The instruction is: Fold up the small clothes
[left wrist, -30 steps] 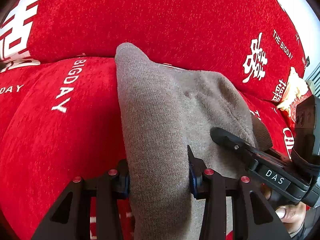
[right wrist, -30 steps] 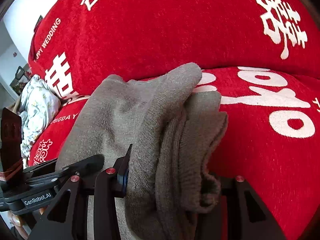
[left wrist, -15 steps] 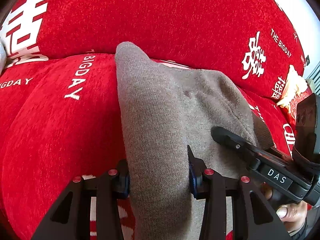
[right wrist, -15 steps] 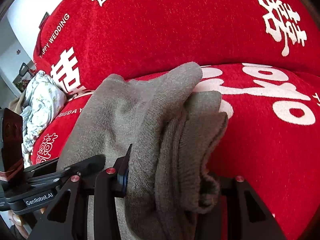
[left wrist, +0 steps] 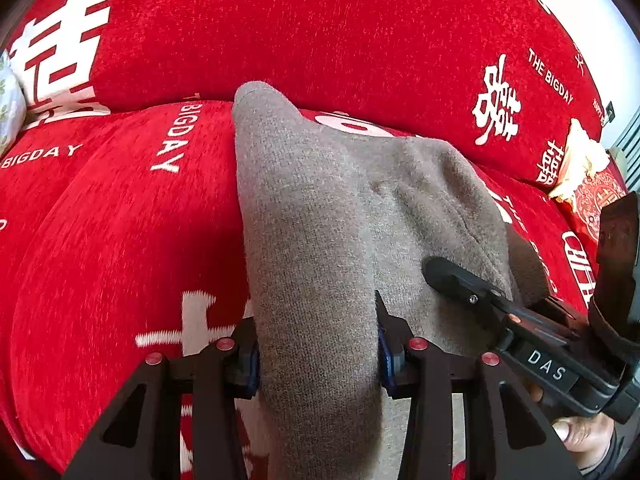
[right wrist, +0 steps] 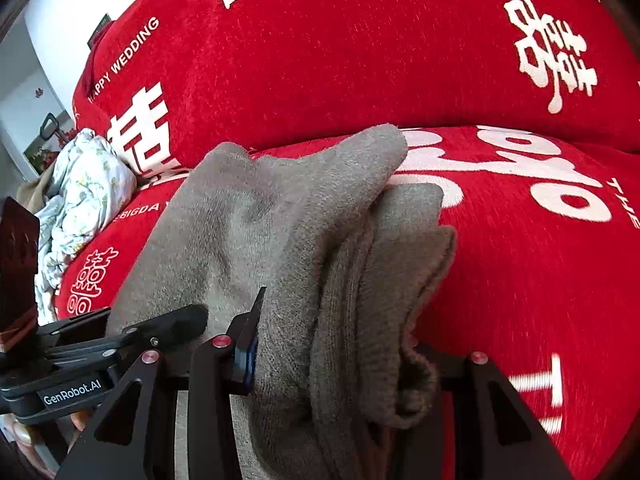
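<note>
- My left tongs (left wrist: 318,344) are clenched on a thick fold of the grey knit (left wrist: 320,220); the cloth fills the whole gap between the two blue-padded fingers (left wrist: 251,364).
- My right tongs (right wrist: 332,356) grip the same knit from its other side. Only the left finger (right wrist: 244,356) shows there; the right one is buried under bunched layers.
- The knit hangs between both tongs over the red sofa cover (left wrist: 120,240), one corner poking up toward the backrest.
- The left view alone shows the top face as one smooth sheet, with the right tongs (left wrist: 472,284) coming in from the right, their "DAS" label readable, and my thumb (left wrist: 576,432) below.
- The right view alone shows the stacked edge: several ribbed layers (right wrist: 380,288) folded over each other on the right side of the bundle.
- Only the right view shows a floral cloth heap (right wrist: 80,192) at the sofa's far left end, well apart from the knit.
- Only the left view shows a yellow-and-red packet (left wrist: 580,176) at the sofa's right end.
</note>
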The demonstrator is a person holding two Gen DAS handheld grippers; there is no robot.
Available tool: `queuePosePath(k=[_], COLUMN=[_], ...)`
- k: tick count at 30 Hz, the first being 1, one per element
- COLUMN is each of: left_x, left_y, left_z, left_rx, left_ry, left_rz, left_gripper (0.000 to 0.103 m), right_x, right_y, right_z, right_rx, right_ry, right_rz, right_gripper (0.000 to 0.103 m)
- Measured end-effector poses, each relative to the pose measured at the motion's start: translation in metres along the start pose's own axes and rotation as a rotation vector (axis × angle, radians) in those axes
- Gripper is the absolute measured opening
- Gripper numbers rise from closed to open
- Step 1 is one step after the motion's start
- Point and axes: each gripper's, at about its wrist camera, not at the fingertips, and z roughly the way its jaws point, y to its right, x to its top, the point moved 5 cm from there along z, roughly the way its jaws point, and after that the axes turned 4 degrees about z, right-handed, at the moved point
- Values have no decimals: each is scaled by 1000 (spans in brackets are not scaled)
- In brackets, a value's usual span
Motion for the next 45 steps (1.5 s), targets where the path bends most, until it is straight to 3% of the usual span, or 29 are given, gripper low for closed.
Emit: queuePosePath(k=[17,38,40,42,43,45], left_x=[-46,-76,-78,-79,-80,-80], left_y=[-3,-18,-21,-27,-31,-40], left_z=[-33,-50,-51,-55,-59,-68], left_rx=[-3,-33,-22,22,49,77], left_ry=[15,37,40,55,69,97], left_rz=[27,9,-1,-16,-24,-41], left_gripper=[45,45,53,76,79,80], right_x=[-44,-66,-66,-67,-67,-68], right_y=[-19,-41,-37,-28,-25,-16], right_z=[-30,-38,-38,-38,-40,-48], right_rx=[-25,-73,-66,-60,-57,-72], right_ry=[6,-9,-18,-42,-43,-18], right_rz=[36,-17,-2,50,73,107], right_gripper=[44,45,51,62,70,73])
